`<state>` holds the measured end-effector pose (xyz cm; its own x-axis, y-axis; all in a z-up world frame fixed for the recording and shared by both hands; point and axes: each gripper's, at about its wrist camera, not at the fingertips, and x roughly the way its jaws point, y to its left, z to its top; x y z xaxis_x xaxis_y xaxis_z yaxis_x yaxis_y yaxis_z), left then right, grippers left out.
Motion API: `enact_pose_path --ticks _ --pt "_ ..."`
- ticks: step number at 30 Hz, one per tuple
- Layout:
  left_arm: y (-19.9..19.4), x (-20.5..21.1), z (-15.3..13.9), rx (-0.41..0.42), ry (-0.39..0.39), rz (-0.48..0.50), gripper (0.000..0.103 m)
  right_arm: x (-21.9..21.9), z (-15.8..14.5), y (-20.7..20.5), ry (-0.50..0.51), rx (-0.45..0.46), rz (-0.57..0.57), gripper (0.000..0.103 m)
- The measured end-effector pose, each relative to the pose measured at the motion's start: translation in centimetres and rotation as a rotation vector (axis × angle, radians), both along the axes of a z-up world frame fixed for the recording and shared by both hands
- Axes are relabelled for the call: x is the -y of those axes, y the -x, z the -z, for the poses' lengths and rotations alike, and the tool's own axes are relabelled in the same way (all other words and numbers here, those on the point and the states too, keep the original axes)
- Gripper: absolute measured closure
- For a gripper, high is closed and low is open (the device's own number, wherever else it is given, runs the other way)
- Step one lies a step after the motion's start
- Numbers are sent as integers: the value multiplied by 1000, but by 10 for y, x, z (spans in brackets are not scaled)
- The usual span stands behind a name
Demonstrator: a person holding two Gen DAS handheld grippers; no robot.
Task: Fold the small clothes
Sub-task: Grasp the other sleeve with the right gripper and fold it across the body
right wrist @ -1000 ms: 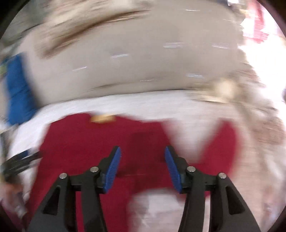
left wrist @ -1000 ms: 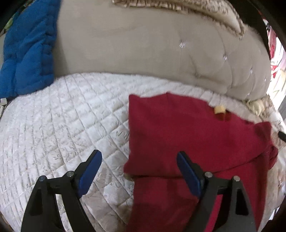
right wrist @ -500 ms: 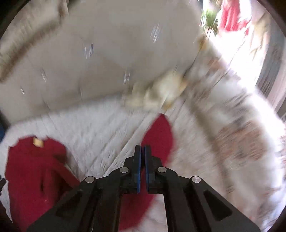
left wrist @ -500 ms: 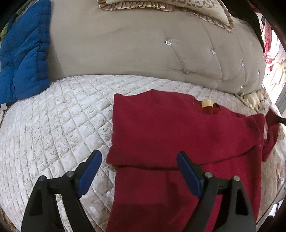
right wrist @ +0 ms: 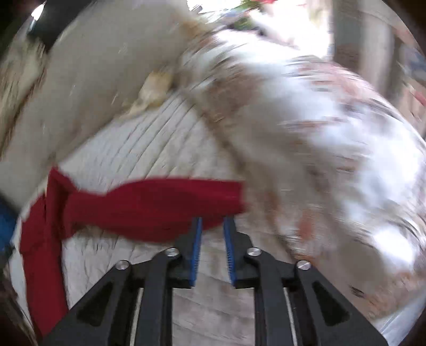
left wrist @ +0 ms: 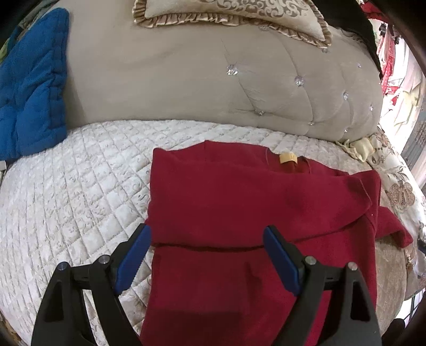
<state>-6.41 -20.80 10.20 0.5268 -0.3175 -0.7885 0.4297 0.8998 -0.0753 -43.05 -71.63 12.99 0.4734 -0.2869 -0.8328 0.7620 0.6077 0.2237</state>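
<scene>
A dark red sweater (left wrist: 239, 199) lies on the quilted bedspread (left wrist: 74, 186), its top part folded down over the body, a yellow neck label (left wrist: 288, 159) at the collar. My left gripper (left wrist: 207, 229) hovers open and wide above the fold line, touching nothing. In the blurred right wrist view, one red sleeve (right wrist: 159, 202) stretches sideways across the bed. My right gripper (right wrist: 212, 219) is at the sleeve's lower edge, its jaws opening with a narrow gap. The cloth lies just past the fingertips and the pads do not press on it.
A tufted beige headboard (left wrist: 186, 79) rises behind the bed with a frilled pillow (left wrist: 231, 10) on top. A blue cushion (left wrist: 29, 87) leans at the far left. A floral cover (left wrist: 399, 186) drapes the bed's right edge.
My right gripper swung right from over the sweater's body to the sleeve, shut, then parted slightly. The sleeve now lies stretched out sideways. My left gripper stayed open and drifted a little.
</scene>
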Motion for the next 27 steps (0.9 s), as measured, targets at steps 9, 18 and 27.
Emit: enact_pose_path --ticks 9,18,27 --pt "7 7 -1 -6 -21 25 14 30 34 3 -242 160 113 66" --pt "-1 -7 -10 21 -28 2 14 49 -12 -49 -85 297 118 103" --pt "-13 -27 -23 30 53 -36 14 -40 -159 -133 235 460 -308 103"
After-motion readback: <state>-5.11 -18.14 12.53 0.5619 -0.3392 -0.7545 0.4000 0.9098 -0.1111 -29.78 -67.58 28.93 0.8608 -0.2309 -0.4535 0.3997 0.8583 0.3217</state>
